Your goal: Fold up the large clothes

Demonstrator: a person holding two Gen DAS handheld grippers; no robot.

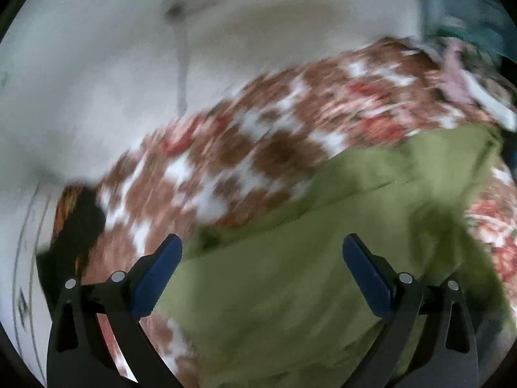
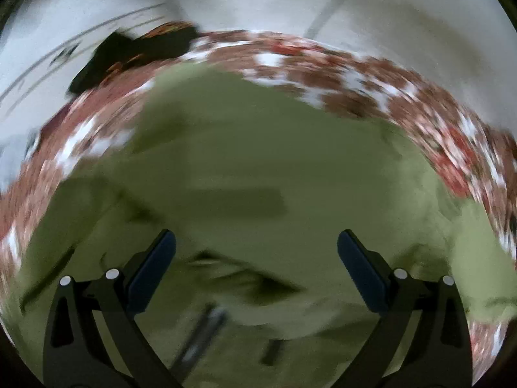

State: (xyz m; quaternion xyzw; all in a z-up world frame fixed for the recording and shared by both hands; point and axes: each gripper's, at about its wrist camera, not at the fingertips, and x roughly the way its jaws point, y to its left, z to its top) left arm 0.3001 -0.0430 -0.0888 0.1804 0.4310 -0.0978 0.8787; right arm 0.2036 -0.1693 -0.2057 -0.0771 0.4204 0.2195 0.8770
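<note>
A large olive-green cloth garment [image 2: 258, 168] lies spread and creased on a bed cover with a brown, white and red floral print [image 1: 245, 148], filling most of the right wrist view and the lower right of the left wrist view, all of it blurred. Above it the left gripper [image 1: 262, 274] and the right gripper [image 2: 257, 271] each point down with blue-padded fingers [image 1: 158, 278] spread wide and nothing between them. Beyond the cover's edge lies pale floor [image 1: 97, 64], and a dark, indistinct object [image 2: 129, 55] sits at one corner of the bed.
</note>
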